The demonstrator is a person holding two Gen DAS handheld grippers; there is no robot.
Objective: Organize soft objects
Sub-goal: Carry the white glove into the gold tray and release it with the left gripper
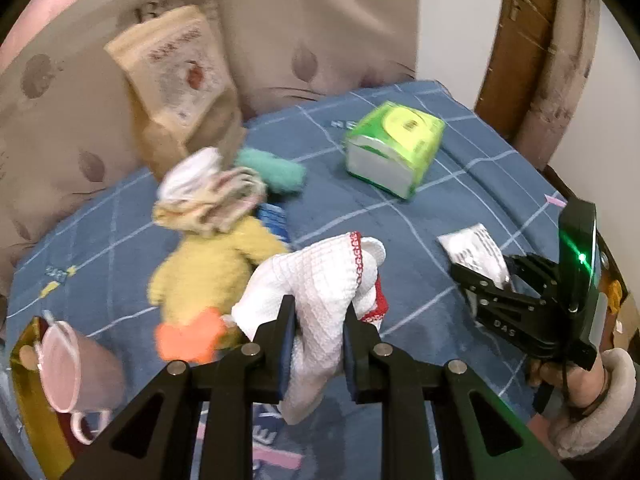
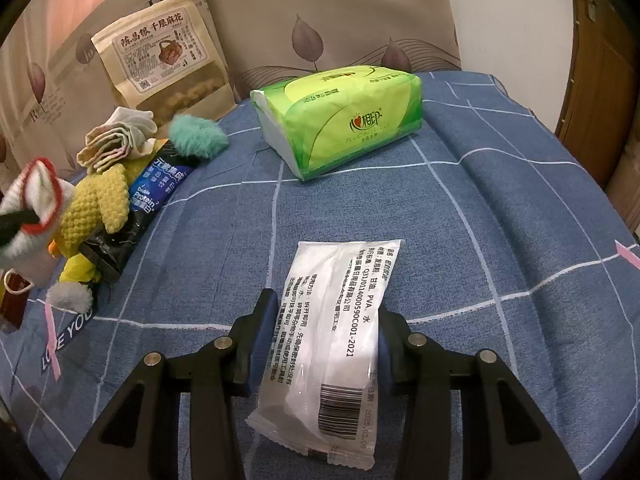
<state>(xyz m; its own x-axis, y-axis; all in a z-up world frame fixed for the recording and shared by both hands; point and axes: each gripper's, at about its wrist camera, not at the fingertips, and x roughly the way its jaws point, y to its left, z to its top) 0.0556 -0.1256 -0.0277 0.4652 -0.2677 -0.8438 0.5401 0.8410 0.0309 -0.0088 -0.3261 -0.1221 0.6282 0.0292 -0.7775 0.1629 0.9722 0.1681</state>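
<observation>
**Operator:** My left gripper [image 1: 319, 320] has its jaws clamped on a white waffle-weave cloth with red stitched trim [image 1: 320, 280]. The cloth is bunched between the pads and hangs below them, above the blue checked bedsheet [image 1: 400, 208].

**Colleague:** And the right one?

**Operator:** The right gripper [image 2: 327, 320] has a white sealed plastic packet with black print and a barcode [image 2: 332, 344] between its fingers. The pads sit at both long edges of the packet, so I read it as gripped. The packet's far end lies on the sheet.

**Colleague:** Where are the other soft things?

**Operator:** Heaped at the left of the bed. A yellow knitted plush toy with orange feet [image 1: 216, 264] lies there, with a folded striped cloth in pale colours [image 2: 116, 140] on its upper end. A teal fluffy pom-pom [image 2: 196, 136] sits just behind them, and a dark blue protein sachet [image 2: 152, 188] lies beside the toy. From the left wrist that heap is blurred.

**Colleague:** Anything else on the bed?

**Operator:** A green plastic pack of tissues [image 2: 340, 120] sits well apart from the heap, towards the far side. A brown paper snack bag with a printed label [image 2: 160, 56] leans upright against the beige leaf-patterned pillows [image 1: 304, 40]. A pink mug [image 1: 68, 364] sits at the near left corner.
</observation>
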